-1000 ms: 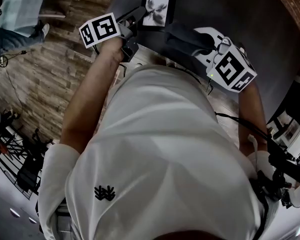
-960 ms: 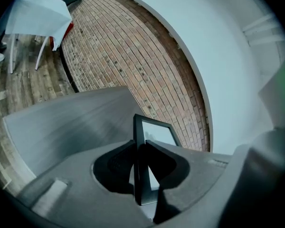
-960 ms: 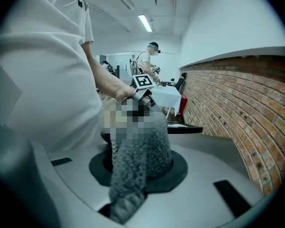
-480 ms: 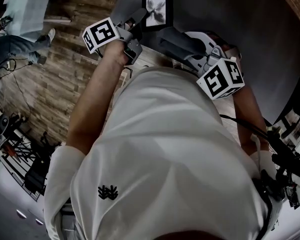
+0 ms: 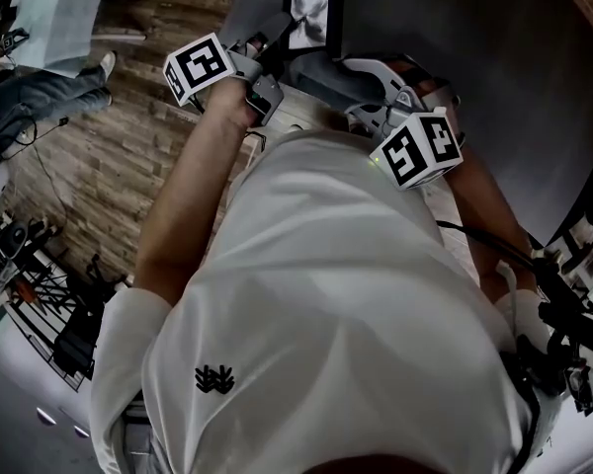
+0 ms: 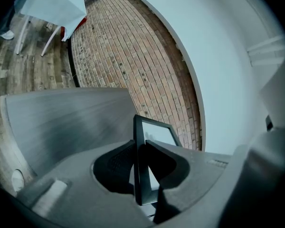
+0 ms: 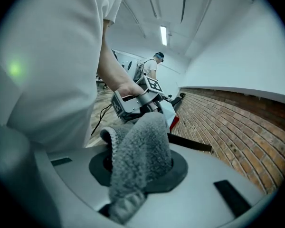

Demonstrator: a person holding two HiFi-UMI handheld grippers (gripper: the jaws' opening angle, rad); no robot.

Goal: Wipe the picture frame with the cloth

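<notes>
Left claw (image 6: 140, 167) is clamped on the picture frame (image 6: 156, 134) edge. Right claw (image 7: 138, 167) pinches the cloth (image 7: 141, 148), tipped a bit downward. Both forearms (image 5: 193, 186) reach out front.

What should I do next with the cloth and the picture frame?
Probably ease the right gripper forward so the cloth meets the front of the picture frame. The left gripper is clamped on the frame's edge, and the cloth is pinched in the right gripper, close beside the frame; contact is unclear.
</notes>
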